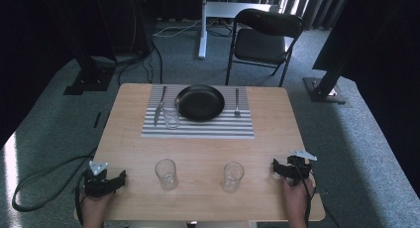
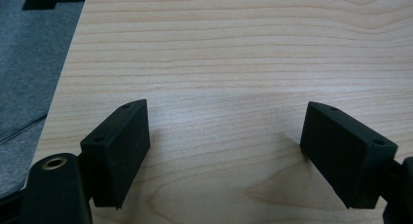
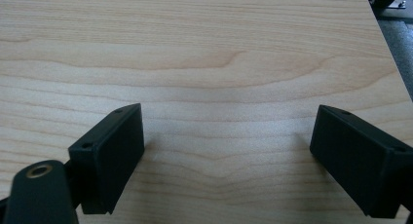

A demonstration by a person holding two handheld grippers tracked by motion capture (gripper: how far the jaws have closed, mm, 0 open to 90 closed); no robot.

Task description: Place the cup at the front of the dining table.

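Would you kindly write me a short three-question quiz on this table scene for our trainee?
1. True or false: the left tongs hold a glass.
2. How many glasses stand on the table?
3. Which lies right of the plate: A knife, B fork, C spoon?

Key:
1. False; the left tongs and the right tongs are both open over bare wood.
2. Three: near left glass, near right glass, mat glass.
3. B, the fork; the knife lies left.
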